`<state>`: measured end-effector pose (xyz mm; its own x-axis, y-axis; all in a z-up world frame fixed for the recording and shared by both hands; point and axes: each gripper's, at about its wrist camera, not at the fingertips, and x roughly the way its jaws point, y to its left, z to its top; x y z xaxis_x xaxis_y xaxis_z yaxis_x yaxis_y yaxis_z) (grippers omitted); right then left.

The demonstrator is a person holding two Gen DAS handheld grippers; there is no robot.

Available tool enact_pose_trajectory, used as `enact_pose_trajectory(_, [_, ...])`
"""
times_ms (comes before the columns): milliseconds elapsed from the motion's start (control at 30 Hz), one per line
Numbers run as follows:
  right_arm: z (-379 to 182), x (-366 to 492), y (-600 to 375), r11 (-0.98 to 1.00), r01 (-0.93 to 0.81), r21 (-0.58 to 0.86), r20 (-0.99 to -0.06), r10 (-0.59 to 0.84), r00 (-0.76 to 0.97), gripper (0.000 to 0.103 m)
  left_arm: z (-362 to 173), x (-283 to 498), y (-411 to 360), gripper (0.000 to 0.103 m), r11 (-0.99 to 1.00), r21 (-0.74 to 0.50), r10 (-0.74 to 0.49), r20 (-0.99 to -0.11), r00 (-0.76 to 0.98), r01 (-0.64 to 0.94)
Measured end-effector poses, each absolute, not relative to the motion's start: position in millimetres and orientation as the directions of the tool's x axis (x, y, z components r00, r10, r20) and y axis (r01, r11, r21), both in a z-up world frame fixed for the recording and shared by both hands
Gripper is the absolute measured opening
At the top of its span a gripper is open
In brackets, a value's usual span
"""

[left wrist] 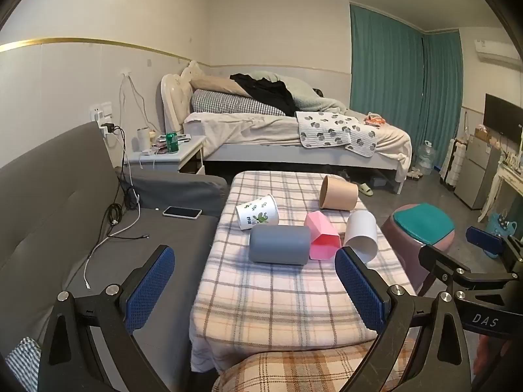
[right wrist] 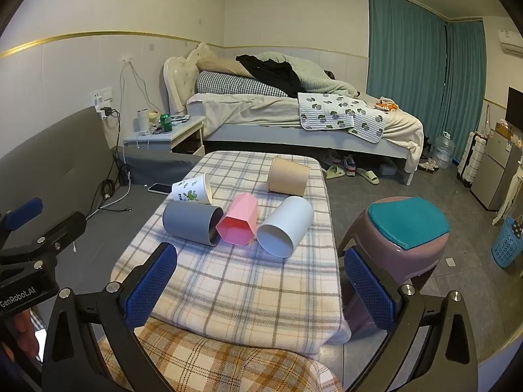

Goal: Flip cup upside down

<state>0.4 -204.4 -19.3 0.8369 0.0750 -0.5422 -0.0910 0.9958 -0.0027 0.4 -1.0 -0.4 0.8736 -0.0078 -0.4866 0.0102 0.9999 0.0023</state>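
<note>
Lying sideways: five cups (right wrist: 193, 223); both tongs (left wrist: 255, 277) (right wrist: 260, 281) agape.

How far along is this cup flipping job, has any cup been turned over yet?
Nothing looks done yet. All five cups lie on their sides on the plaid table: the grey cup, pink cup, white cup, leaf-print cup and tan cup. Nothing is in hand: the left gripper and right gripper are both open, short of the cups. Every flip remains.
</note>
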Motion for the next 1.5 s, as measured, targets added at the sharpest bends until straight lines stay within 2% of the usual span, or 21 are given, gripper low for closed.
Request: enact_pose_trajectory(1500, [-18.9,1.1,-202.3,0.996,-0.091,-0.009,-0.541,0.072,0.838,0.103,-2.4,1.9,-0.6,0.102,1.000,-0.012,-0.013,-0.493,0.870,0.008])
